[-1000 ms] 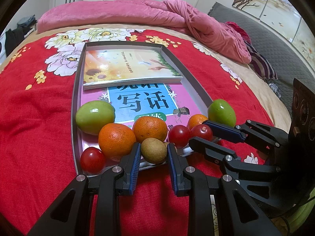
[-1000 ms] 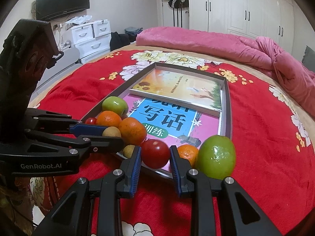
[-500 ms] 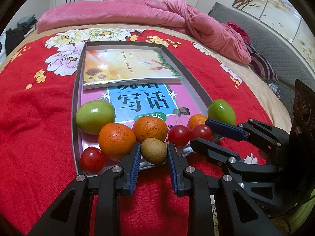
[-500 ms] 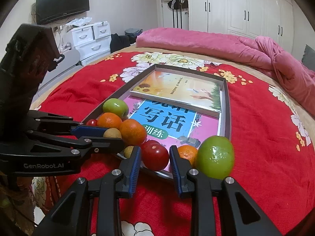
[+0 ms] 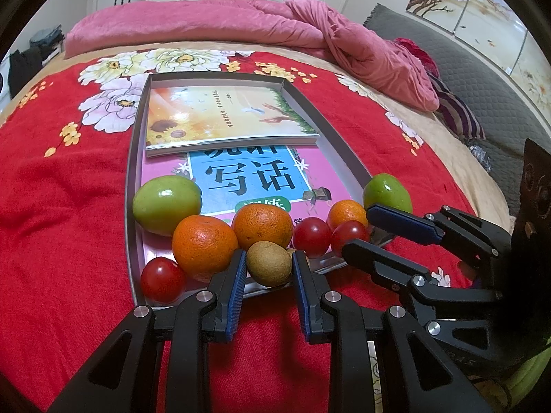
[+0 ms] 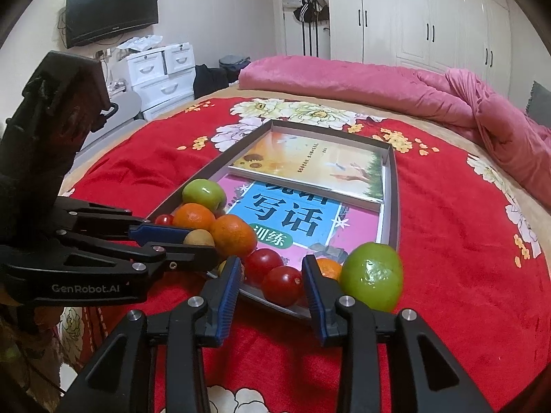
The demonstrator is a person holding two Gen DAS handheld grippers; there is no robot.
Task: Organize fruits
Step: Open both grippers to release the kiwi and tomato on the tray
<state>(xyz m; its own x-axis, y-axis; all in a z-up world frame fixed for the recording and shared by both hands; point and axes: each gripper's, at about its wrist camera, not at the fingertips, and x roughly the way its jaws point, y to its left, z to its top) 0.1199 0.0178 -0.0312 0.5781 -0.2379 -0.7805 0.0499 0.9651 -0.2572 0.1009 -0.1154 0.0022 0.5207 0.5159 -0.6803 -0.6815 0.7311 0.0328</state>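
A grey tray [image 5: 132,158] on the red bedspread holds two books and, at its near end, a row of fruit. My left gripper [image 5: 269,265] is shut on a brown kiwi [image 5: 268,263] at the tray's near edge. Beside it lie two oranges [image 5: 205,246], a green apple [image 5: 167,204] and a red tomato [image 5: 162,279]. My right gripper [image 6: 272,284] has its jaws apart around a red tomato [image 6: 282,284], with small gaps either side. A second green apple [image 6: 373,280] sits on the bedspread just right of it, by a small orange [image 6: 327,268].
Two books [image 5: 220,120] fill the tray's far part. A pink quilt [image 5: 241,24] lies along the bed's far side. A grey padded headboard [image 5: 489,86] is at the right. White drawers [image 6: 162,72] and a wall television [image 6: 112,10] stand beyond the bed.
The right gripper's jaws have opened wider around the red tomato, which now sits lower at the tray's edge. The left gripper still grips the kiwi in the same place.
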